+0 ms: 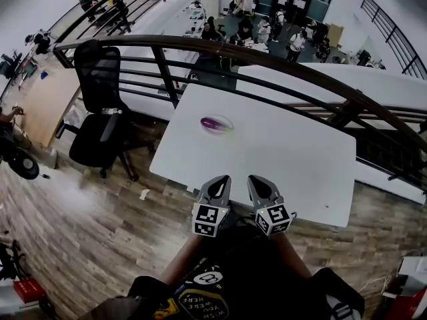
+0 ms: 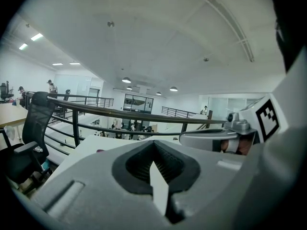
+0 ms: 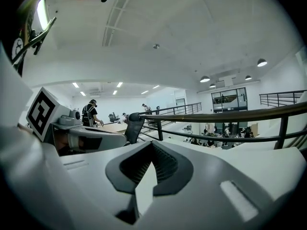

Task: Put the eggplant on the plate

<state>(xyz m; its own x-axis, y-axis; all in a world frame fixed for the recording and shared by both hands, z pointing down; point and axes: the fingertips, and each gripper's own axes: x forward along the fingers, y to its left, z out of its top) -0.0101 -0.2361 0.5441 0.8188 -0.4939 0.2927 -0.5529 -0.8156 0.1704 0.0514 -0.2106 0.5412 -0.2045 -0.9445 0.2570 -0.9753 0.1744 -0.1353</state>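
**Eggplant resting on plate, both tools idling at the near edge**

Eggplant [image 1: 213, 123] is lying toward the left edge of the white tabletop [image 1: 293, 165], nearer the far-left corner than the near edge. It appears to be sitting inside a pale oval plate [image 1: 230, 121], whose rim is showing only faintly against the white surface. Judging from that, the task is looking done or nearly so.

The left hand-held gripper [image 1: 218, 187] and the right hand-held gripper [image 1: 259, 187] are hovering side by side just over the near edge, well apart from the eggplant. Each one's own view is showing its jaws together with nothing between them. Both are pointing across the tabletop and only slightly down, probably because nothing is waiting to be picked up.

Nothing else is standing on the tabletop, so the way from the near edge to the plate is open. A black office chair [image 1: 100, 112] is standing on the wooden floor [image 1: 80, 232] beside the left edge. A dark railing [image 1: 267, 59] is curving just beyond the far edge, closing off that side.
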